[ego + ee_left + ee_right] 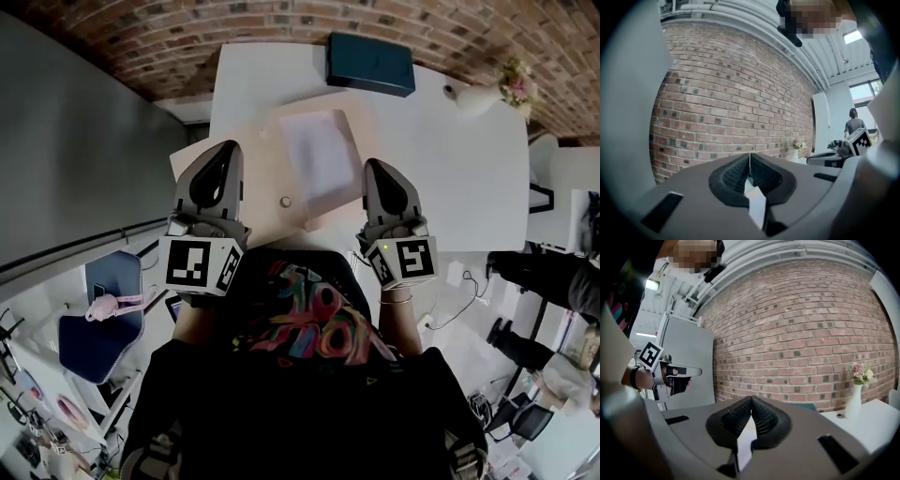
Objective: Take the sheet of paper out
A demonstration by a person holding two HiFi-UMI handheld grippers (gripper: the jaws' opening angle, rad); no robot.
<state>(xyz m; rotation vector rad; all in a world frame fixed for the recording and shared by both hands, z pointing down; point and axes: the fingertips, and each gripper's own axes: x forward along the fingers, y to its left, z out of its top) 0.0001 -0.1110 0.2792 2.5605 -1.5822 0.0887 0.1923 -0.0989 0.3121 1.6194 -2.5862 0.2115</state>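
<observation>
A white sheet of paper (319,157) lies flat on a tan envelope-like folder (246,187) on the white table (469,187). My left gripper (228,150) is held above the table's near edge, over the folder's left part, with its jaws shut and nothing between them. My right gripper (374,167) hangs just right of the sheet, also shut and empty. Both point nearly level at the brick wall. The left gripper view shows closed jaws (750,157) and the right gripper view shows the same (751,399); the sheet is in neither view.
A dark teal box (370,63) stands at the table's far edge, and a white vase with flowers (487,94) at the far right. A small round object (286,201) lies on the folder. A person (854,123) stands in the distance. A blue chair (98,328) is at left.
</observation>
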